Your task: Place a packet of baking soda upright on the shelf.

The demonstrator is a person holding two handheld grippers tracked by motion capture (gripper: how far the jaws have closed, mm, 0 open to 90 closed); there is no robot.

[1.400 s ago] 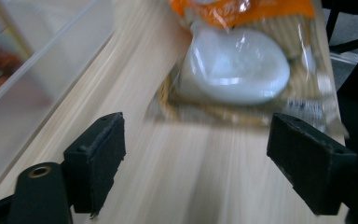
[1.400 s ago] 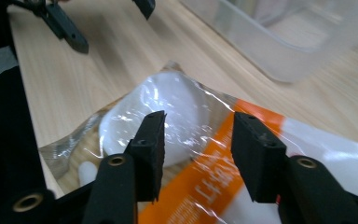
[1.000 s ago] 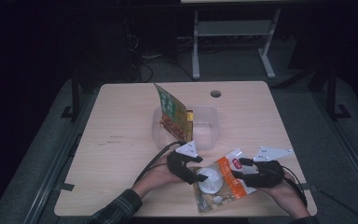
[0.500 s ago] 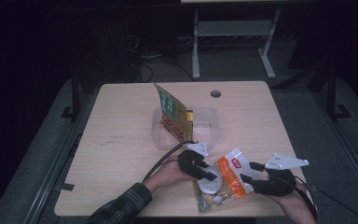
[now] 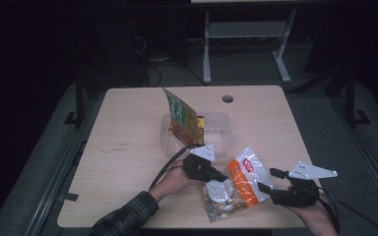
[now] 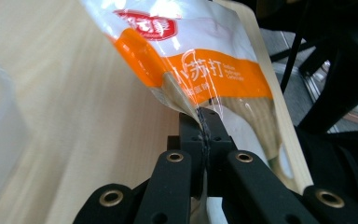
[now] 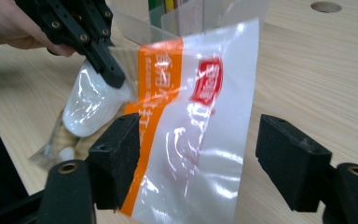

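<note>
Near edge of the desk (image 5: 128,162), right of centre: a snack bag (image 5: 238,184), clear plastic with an orange band and a red label, sits partly lifted, one end raised toward the desk's middle and its lower end close to the near edge.

The left gripper (image 5: 215,175), carried by a hand in a plaid sleeve (image 5: 128,214), reaches in from the left. Its fingers (image 6: 204,135) have just been closing and are now together, clamped on the thin side edge of the bag; in the left gripper view the film is pinched flat between them.

The right gripper (image 5: 265,189) stands at the bag's right side, near the desk's near right corner. Its fingers (image 7: 114,151) have just been opening and stand apart, one on each side of the bag's clear end; the left finger lies just beside the film, the right one apart from it. No grip there.

Farther in, at mid-desk: a clear plastic bin (image 5: 216,130) with a green and yellow packet (image 5: 182,115) standing tilted in it, upper corner leaning toward the far left.

Far edge: a round cable hole (image 5: 228,99) in the desk top.
</note>
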